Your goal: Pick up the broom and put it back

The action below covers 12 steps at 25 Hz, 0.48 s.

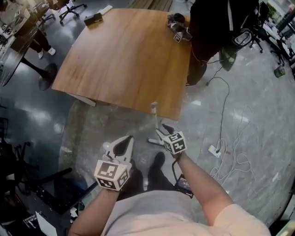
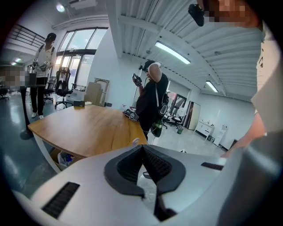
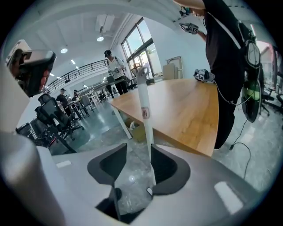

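Note:
The broom's white handle [image 1: 155, 115] stands upright on the floor by the wooden table's near edge [image 1: 138, 103]. In the right gripper view the handle [image 3: 143, 101] rises between the jaws, close against the right-hand pad [image 3: 164, 165], with a gap to the left one. My right gripper [image 1: 163, 130] [image 3: 138, 154] is open around it. My left gripper [image 1: 125, 140] [image 2: 142, 150] hangs to the left of the broom, lower in the head view, shut with nothing between its pads. The broom's lower end is partly hidden behind the right gripper.
A person in black [image 1: 207, 27] stands at the table's far right corner, beside a spare gripper [image 1: 177, 30] that lies on the tabletop. Cables and a power strip [image 1: 214, 150] lie on the floor to the right. Office chairs [image 1: 69, 9] stand at the far left. My shoes [image 1: 156, 166] are just below the grippers.

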Tool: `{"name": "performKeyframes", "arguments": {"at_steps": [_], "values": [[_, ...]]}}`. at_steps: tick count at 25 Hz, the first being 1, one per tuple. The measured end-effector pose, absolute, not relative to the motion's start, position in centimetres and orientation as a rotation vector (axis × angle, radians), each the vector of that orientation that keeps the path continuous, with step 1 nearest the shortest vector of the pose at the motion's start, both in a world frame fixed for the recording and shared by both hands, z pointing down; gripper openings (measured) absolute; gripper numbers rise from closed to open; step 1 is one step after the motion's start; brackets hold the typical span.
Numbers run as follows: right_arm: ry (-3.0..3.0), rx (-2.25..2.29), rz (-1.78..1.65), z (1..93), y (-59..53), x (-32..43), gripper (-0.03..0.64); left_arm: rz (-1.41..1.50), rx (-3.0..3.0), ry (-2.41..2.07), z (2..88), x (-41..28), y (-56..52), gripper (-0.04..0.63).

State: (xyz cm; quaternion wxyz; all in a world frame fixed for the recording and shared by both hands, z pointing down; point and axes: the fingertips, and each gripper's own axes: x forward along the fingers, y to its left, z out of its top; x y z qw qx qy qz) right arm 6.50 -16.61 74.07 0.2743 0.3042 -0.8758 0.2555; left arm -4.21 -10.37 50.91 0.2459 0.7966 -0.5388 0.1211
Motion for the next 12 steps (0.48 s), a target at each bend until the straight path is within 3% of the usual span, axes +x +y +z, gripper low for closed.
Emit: {"name": "performKeyframes", "arguments": {"at_steps": [12], "values": [[-2.257,0.815,0.709,89.9,-20.6,3.8,0.169,0.368,2.081,-1.471,60.3,-6.7,-12.1,0.005]]}}
